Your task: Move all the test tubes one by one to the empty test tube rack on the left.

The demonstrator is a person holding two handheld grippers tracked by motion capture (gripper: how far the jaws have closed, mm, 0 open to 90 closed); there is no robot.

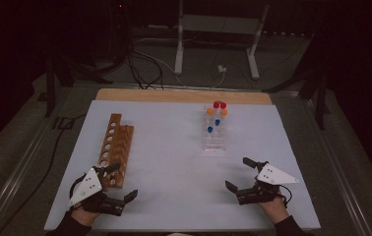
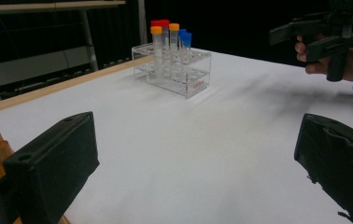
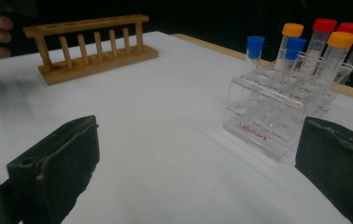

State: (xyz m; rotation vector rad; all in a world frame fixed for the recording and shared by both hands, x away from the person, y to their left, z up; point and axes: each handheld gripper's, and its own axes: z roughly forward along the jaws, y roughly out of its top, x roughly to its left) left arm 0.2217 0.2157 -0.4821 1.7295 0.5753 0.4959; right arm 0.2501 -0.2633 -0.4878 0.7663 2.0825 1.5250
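Observation:
A clear plastic rack [image 1: 214, 142] stands at the back right of the white table; it holds several capped tubes [image 1: 217, 112] with red, orange and blue caps. A wooden tube rack [image 1: 115, 147] lies at the left with empty holes. My left gripper [image 1: 123, 182] sits open at the near left, just beside the wooden rack's near end. My right gripper [image 1: 238, 173] sits open at the near right, in front of the clear rack. The left gripper view shows the clear rack [image 2: 174, 70] far ahead. In the right gripper view the clear rack [image 3: 277, 112] is close, the wooden rack [image 3: 95, 46] beyond.
The white table sheet [image 1: 174, 162] has free room between the two racks. A wooden strip [image 1: 184, 96] runs along its far edge. Behind the table stand a desk frame [image 1: 218, 39] and cables on the floor.

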